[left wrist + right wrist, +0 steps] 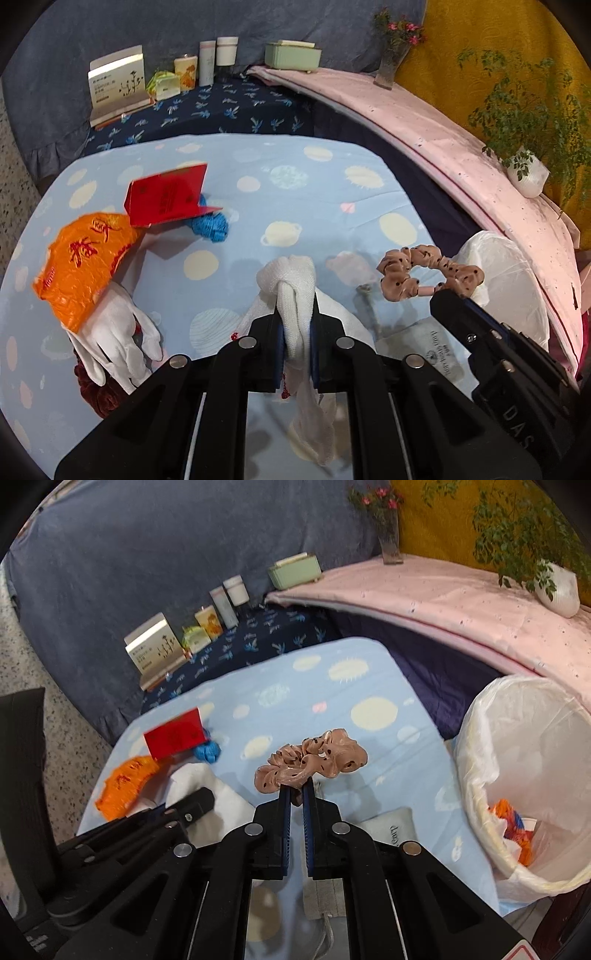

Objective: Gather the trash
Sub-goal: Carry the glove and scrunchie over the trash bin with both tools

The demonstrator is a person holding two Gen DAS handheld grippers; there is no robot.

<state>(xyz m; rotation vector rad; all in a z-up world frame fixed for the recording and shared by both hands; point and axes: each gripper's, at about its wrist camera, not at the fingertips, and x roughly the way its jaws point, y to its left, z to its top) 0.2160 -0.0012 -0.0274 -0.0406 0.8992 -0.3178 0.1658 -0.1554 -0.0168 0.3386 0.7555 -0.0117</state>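
My left gripper (pixel 296 310) is shut on a knotted white cloth (pixel 291 280) and holds it above the light blue dotted table (pixel 258 206). My right gripper (pixel 296 786) is shut on a pink dotted scrunchie (pixel 314 762), lifted over the table; the scrunchie also shows in the left wrist view (pixel 428 271). A bin lined with a white bag (pixel 524 738) stands at the table's right edge and has orange and white trash at its bottom (pixel 513 829). On the table's left lie a red card box (pixel 166 194), a blue yarn ball (pixel 210 225), an orange plastic bag (pixel 85 266) and a white glove (pixel 110 332).
A dark red scrunchie (pixel 96 391) lies under the glove. A grey mask packet (pixel 391 830) lies near the bin. Boxes and bottles (pixel 166 81) stand on the dark blue surface behind. A pink-covered ledge (pixel 461 605) carries a vase, a green box and a potted plant.
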